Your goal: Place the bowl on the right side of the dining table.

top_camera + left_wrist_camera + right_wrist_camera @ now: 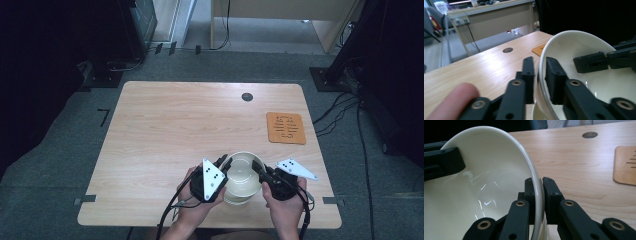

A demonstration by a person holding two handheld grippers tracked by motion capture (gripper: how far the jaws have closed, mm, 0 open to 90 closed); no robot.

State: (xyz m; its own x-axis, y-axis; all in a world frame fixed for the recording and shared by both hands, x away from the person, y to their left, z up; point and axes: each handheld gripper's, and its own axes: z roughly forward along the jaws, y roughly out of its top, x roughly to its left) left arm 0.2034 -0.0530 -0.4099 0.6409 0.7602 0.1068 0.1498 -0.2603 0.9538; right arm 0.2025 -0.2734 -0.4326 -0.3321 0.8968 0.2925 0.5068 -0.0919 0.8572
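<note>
Pinching opposite rims of the cream bowl (242,176), left hand-held gripper (226,164) and right hand-held gripper (258,167) both clamp it

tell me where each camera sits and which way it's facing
High view: fixed above the person's side of the table, looking forward and down; both hands show, with the left hand-held gripper and right hand-held gripper on the cream bowl.
Left gripper view: rides the left hand-held gripper, looking along its jaws, which straddle the bowl's rim; a fingertip shows.
Right gripper view: rides the right hand-held gripper, jaws clamped on the rim.
Shared: both gripper views show the bowl, the table's round hole and the orange mat.
</note>
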